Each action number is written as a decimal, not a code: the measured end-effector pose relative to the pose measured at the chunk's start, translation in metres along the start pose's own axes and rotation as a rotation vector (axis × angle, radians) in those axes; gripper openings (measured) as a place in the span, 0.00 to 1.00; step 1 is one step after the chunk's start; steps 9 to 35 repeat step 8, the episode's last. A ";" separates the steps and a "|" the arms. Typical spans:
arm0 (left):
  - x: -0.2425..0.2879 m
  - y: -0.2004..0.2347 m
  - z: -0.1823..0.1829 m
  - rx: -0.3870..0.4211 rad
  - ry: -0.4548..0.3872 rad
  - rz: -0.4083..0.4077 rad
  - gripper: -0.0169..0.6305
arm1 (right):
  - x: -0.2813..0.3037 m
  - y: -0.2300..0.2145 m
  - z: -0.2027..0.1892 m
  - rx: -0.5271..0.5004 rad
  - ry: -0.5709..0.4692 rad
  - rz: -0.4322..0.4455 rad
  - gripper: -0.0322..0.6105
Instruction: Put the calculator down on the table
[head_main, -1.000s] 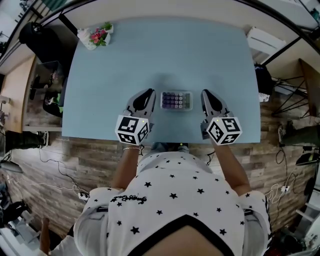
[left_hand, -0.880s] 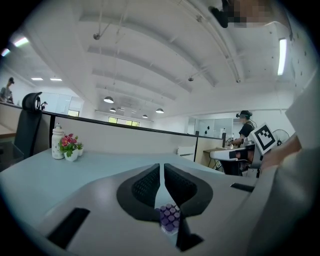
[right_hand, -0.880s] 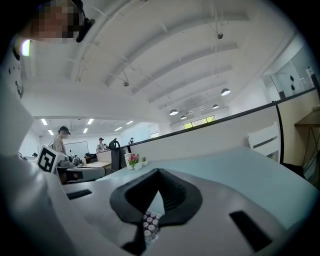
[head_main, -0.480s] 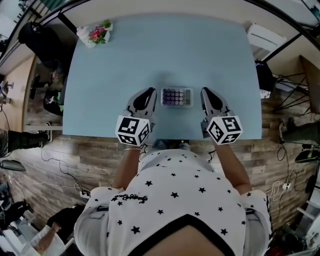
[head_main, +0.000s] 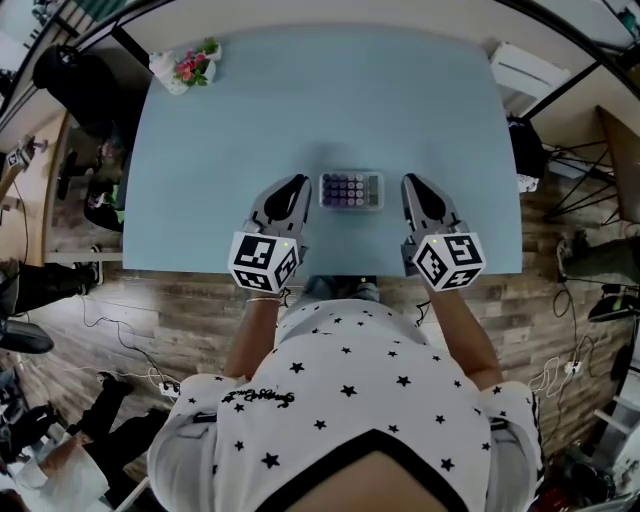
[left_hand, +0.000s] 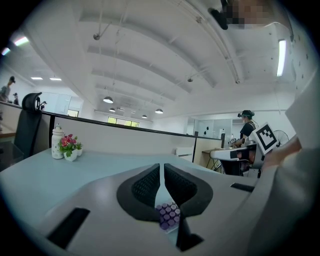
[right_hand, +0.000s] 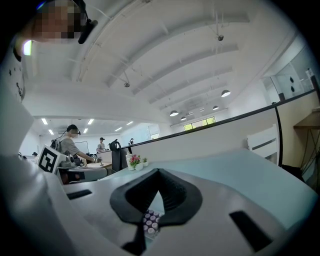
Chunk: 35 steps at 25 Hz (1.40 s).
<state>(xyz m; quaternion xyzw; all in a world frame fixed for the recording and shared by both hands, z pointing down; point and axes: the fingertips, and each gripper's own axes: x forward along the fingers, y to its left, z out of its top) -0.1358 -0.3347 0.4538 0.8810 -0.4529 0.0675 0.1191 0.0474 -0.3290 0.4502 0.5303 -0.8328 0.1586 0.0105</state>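
Observation:
A small calculator (head_main: 352, 191) with purple keys lies flat on the light blue table (head_main: 320, 100), near the front edge. My left gripper (head_main: 298, 184) rests just left of it, shut, with nothing between its jaws. My right gripper (head_main: 409, 184) sits just right of it, also shut and empty. Neither touches the calculator. In the left gripper view the calculator's purple keys (left_hand: 168, 215) peek through below the closed left gripper (left_hand: 162, 172). The right gripper view shows the calculator (right_hand: 150, 221) under the closed right gripper (right_hand: 159, 181).
A small pot of pink flowers (head_main: 190, 70) stands at the table's far left corner, also seen as flowers (left_hand: 68, 146) in the left gripper view. A white unit (head_main: 525, 78) sits beyond the table's right edge. Other people work at desks in the background.

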 end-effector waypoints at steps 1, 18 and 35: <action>0.000 0.000 0.000 -0.001 0.000 -0.002 0.10 | 0.000 0.000 0.000 0.001 0.000 -0.002 0.04; -0.005 -0.006 0.001 -0.006 -0.001 -0.011 0.10 | -0.009 0.002 -0.002 0.005 0.004 -0.010 0.04; -0.005 -0.006 0.001 -0.006 -0.001 -0.011 0.10 | -0.009 0.002 -0.002 0.005 0.004 -0.010 0.04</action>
